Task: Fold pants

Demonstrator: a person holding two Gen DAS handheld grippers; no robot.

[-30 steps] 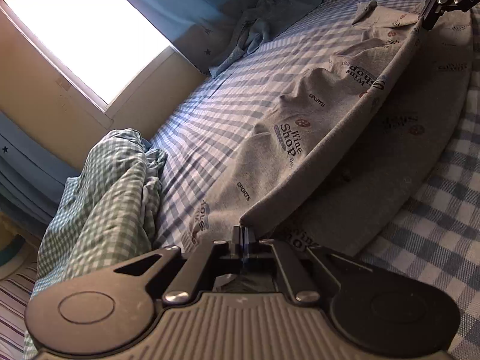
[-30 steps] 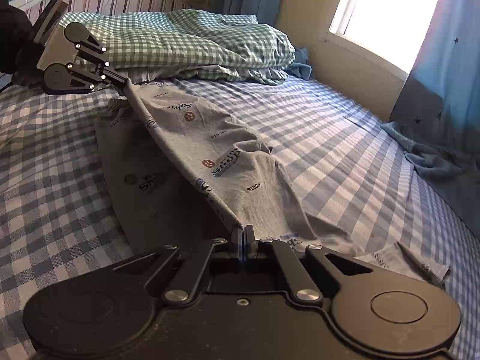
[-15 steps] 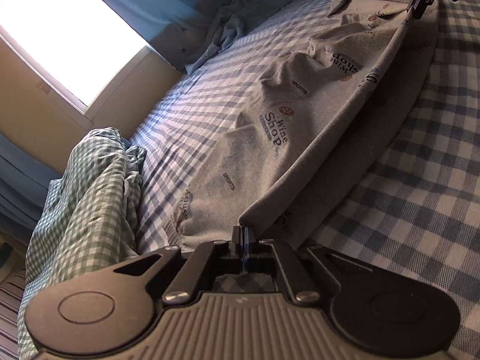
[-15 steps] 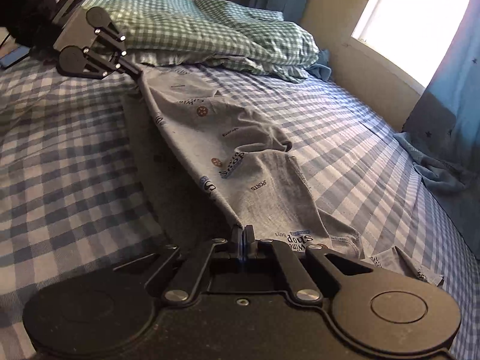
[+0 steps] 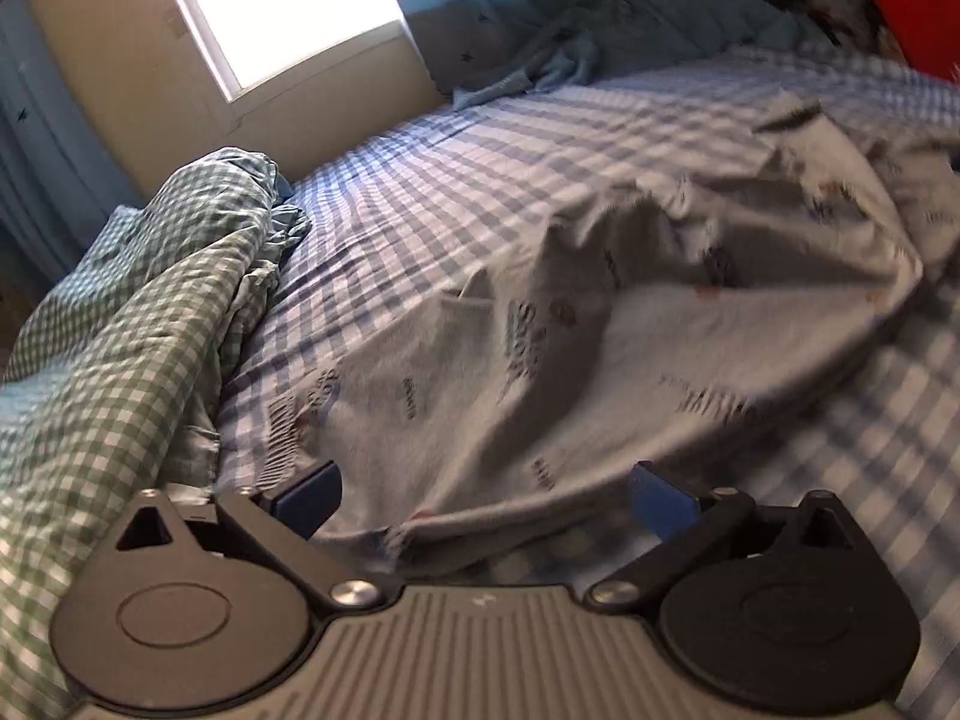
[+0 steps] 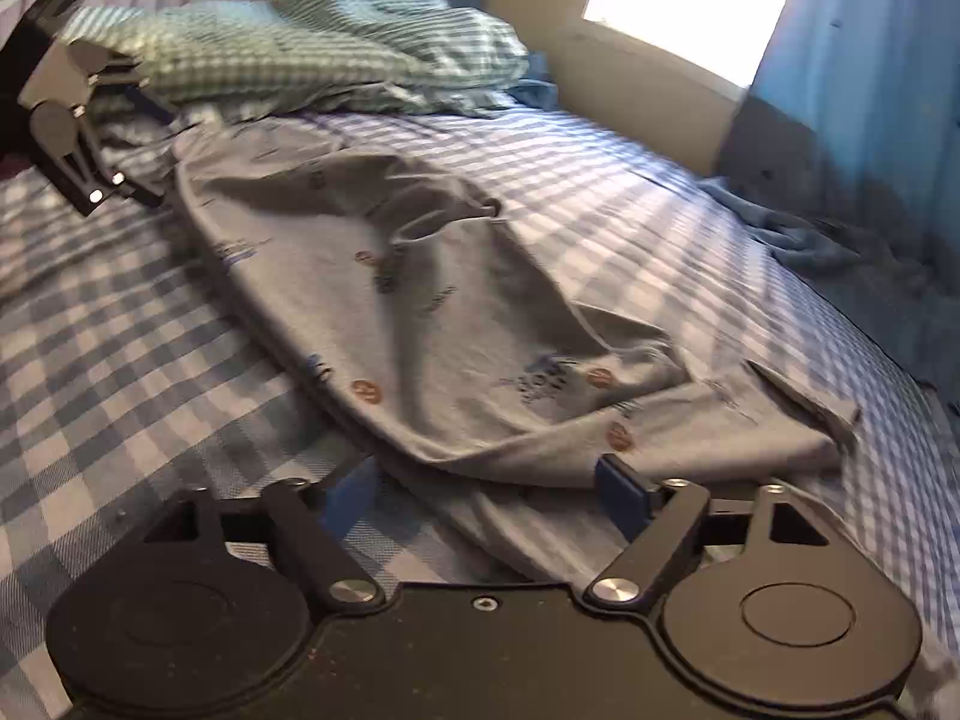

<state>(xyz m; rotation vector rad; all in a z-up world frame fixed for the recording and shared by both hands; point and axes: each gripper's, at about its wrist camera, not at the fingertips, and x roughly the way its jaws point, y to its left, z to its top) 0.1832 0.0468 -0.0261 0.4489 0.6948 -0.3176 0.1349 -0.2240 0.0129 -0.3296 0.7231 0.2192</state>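
The grey printed pants [image 5: 600, 348] lie loosely on the blue checked bed, folded lengthwise with rumpled folds; they also show in the right wrist view [image 6: 432, 324]. My left gripper [image 5: 483, 498] is open, its blue pads wide apart just over one end of the pants, holding nothing. My right gripper [image 6: 486, 495] is open at the other end, the cloth lying between and under its pads. The left gripper also shows far off in the right wrist view [image 6: 90, 138], open by the pillow. The right gripper is out of the left wrist view.
A green checked pillow and quilt [image 5: 120, 312] lie at the head of the bed [image 6: 120, 348]. A bright window [image 5: 270, 6] and blue curtains [image 6: 870, 90] stand beyond. Bunched blue cloth [image 6: 798, 234] lies at the bed's far edge.
Both grippers opened and let go of the pants' edge. The lifted, taut fold has dropped and now lies slack on the bed.
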